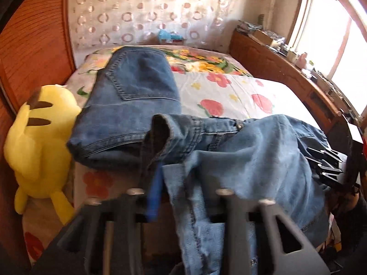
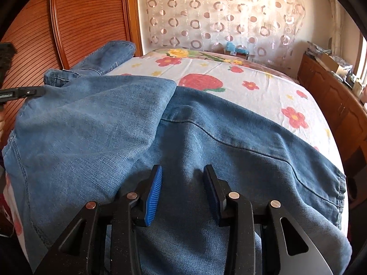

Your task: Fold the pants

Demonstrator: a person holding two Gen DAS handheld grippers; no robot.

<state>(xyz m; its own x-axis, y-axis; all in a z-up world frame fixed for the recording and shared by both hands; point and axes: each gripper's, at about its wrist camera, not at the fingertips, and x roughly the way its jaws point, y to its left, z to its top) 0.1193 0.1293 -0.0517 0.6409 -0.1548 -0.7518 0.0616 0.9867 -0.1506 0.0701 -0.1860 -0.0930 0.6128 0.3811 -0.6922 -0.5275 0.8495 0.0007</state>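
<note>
Denim is half doubled over on the flowered bed [image 2: 263,91]: the jeans [image 2: 206,137] lie across its near edge. My right gripper [image 2: 182,190] hovers part-open on the cloth, pinching nothing. My left gripper [image 1: 179,197] has a leg between its nearly closed jaws (grip unclear). I'd align hems before creasing. No containers are involved.

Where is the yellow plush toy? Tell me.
In the left wrist view, the plush toy lies at the bed's left edge, beside the folded jeans.
</note>
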